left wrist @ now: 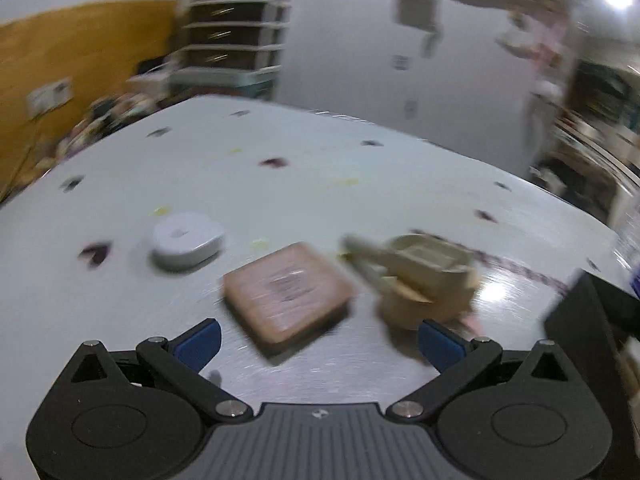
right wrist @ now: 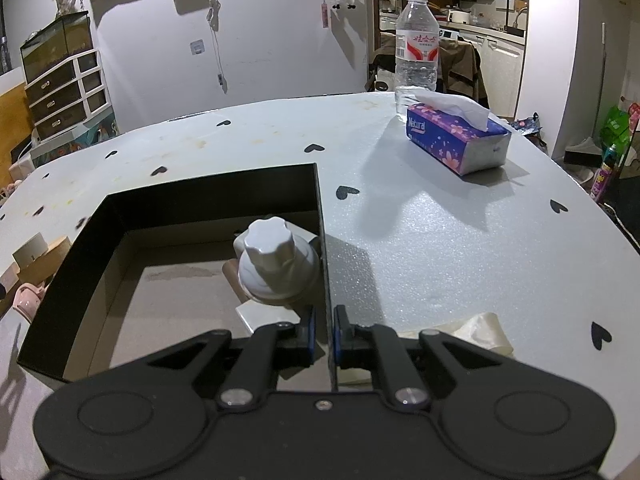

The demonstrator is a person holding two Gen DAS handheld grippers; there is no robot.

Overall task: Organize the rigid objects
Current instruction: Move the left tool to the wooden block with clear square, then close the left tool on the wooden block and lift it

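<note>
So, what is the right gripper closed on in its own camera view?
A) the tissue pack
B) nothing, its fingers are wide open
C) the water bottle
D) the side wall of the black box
D: the right gripper has its blue pads pressed on either side of the black box wall, while the water bottle and tissue pack stand apart on the table.

The surface [right wrist: 460,248] is pale grey-white, dotted with small black hearts. At upper right, the tissue pack [right wrist: 458,140] is purple with pink blossoms. At centre, the box [right wrist: 76,256] is black outside, brown inside, holding a white knob [right wrist: 272,260].
</note>
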